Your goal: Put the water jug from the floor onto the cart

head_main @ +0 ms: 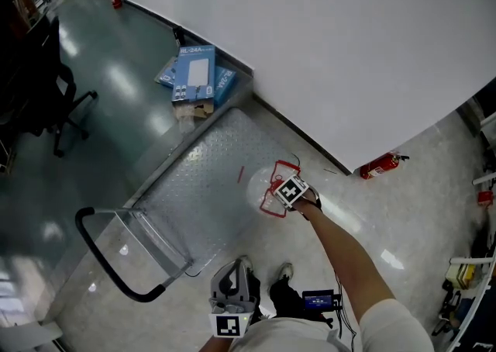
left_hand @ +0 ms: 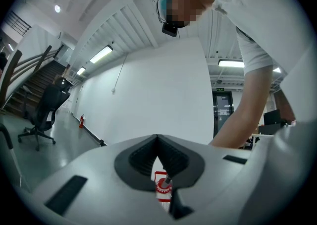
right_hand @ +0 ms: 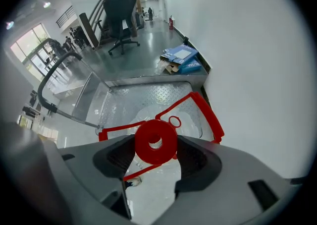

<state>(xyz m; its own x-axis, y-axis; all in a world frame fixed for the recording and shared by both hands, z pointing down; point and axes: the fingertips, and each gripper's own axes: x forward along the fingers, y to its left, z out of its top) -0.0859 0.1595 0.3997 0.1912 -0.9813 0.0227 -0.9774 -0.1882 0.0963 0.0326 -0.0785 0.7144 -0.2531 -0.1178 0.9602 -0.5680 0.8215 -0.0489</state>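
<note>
The water jug is clear plastic with a red carrying frame and a red cap. It is upright over the wall-side edge of the cart's ribbed metal deck. My right gripper comes in from above and is shut on the red cap, which fills the gap between its jaws in the right gripper view. Whether the jug rests on the deck or hangs just above it, I cannot tell. My left gripper is held low by the person's body, away from the jug, jaws shut with nothing in them.
The cart's black push handle rises at its near-left end. Blue boxes lie against the white wall beyond the cart. A red fire extinguisher lies on the floor to the right. An office chair stands far left.
</note>
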